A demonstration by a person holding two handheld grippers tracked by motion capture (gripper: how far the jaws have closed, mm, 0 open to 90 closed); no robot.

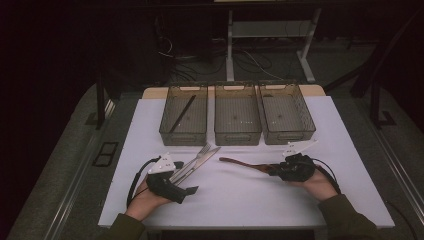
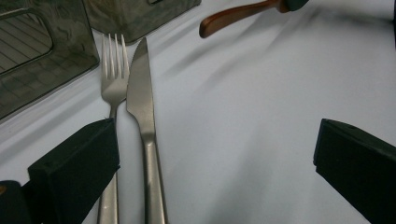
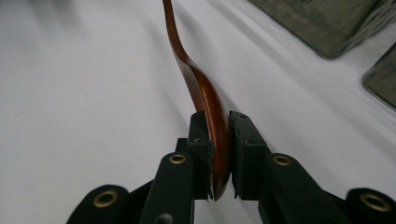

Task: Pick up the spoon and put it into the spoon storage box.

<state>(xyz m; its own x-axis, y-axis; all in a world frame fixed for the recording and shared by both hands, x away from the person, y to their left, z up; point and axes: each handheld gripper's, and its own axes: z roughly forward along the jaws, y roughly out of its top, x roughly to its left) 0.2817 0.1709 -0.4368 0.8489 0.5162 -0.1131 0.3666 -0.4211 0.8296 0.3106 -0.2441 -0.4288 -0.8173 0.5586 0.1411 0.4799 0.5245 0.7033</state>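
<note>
Three smoky see-through bins stand side by side across the upper middle of the high view, at the far part of the white bench [image 1: 250,195]. The left bin [image 1: 184,116] holds one dark thin stick lying on a slant. The middle bin [image 1: 237,115] and the right bin [image 1: 287,114] show only their ribbed floors.

At lower left of the high view the left tool [image 1: 187,186] rests on the bench in the person's left hand [image 1: 145,200]. In the left gripper view its jaws stand wide apart, gripping nothing; a fork [image 2: 112,84] and a knife [image 2: 142,121] lie side by side between them, tips toward the left bin.

At lower right of the high view the right tool [image 1: 272,169] is clamped on the bowl end of a wooden spoon [image 1: 242,163]. Its handle points toward frame centre, just below the middle bin. The right gripper view shows both jaws pressed against the spoon's sides.
</note>
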